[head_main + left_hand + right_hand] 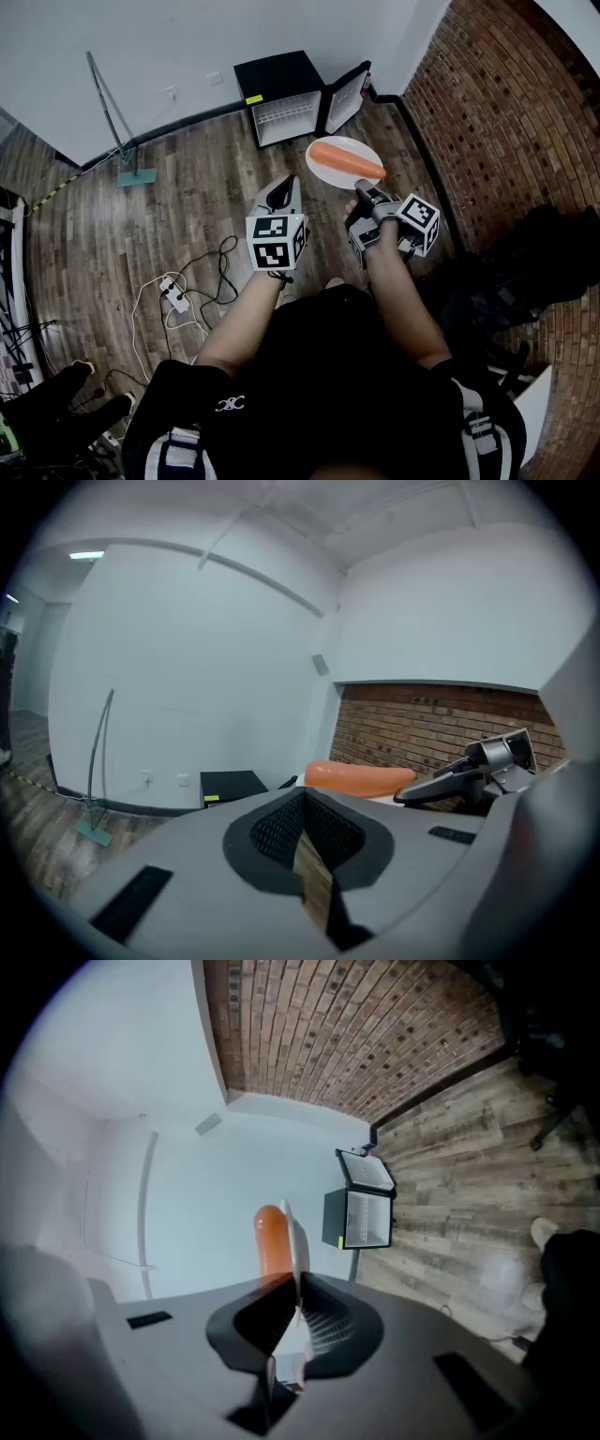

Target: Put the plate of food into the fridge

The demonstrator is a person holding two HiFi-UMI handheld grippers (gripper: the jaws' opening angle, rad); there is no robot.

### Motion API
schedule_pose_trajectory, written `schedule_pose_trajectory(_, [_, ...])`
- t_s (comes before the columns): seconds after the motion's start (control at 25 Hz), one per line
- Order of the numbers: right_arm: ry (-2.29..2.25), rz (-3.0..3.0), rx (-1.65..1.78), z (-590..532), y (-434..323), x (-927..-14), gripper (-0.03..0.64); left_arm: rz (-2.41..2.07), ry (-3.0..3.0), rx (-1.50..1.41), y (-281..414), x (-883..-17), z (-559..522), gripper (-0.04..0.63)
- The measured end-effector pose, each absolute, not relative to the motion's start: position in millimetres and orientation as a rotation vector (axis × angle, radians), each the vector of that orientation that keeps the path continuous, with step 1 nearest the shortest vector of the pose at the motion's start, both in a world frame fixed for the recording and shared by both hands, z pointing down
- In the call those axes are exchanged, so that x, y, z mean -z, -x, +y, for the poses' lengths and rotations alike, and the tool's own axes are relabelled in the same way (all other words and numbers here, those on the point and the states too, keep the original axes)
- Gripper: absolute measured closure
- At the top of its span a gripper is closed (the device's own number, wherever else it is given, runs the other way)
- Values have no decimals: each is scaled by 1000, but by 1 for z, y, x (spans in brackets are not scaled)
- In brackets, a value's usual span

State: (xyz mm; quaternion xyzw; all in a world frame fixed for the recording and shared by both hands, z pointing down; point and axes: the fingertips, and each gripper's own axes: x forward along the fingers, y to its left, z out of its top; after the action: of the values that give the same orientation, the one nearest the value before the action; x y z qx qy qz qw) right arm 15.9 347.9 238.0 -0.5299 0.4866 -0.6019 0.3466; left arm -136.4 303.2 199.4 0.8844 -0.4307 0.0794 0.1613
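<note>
**Plate in the air, near the open fridge**

My right gripper [362, 194] is clamped on the rim of the round white plate [326, 171]. The plate carries a long orange piece of food [348, 159] that I cannot identify. In the right gripper view the plate shows edge-on, mostly hidden by the jaws. It hangs above the wooden floor [141, 234], near the small black fridge [281, 92], whose door stands open. My left gripper [281, 194] has its jaws together on nothing.

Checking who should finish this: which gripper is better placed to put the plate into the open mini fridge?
Right. The right gripper is shut on the white plate, orange food on it, facing the open mini fridge. The left gripper is shut, empty.
</note>
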Motion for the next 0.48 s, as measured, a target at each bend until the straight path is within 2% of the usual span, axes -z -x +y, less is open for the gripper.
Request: schedule_pose_trajectory(0.48, [1389, 1247, 1547, 354, -10, -242, 586, -1182, -2514, -241, 142, -207, 308, 598])
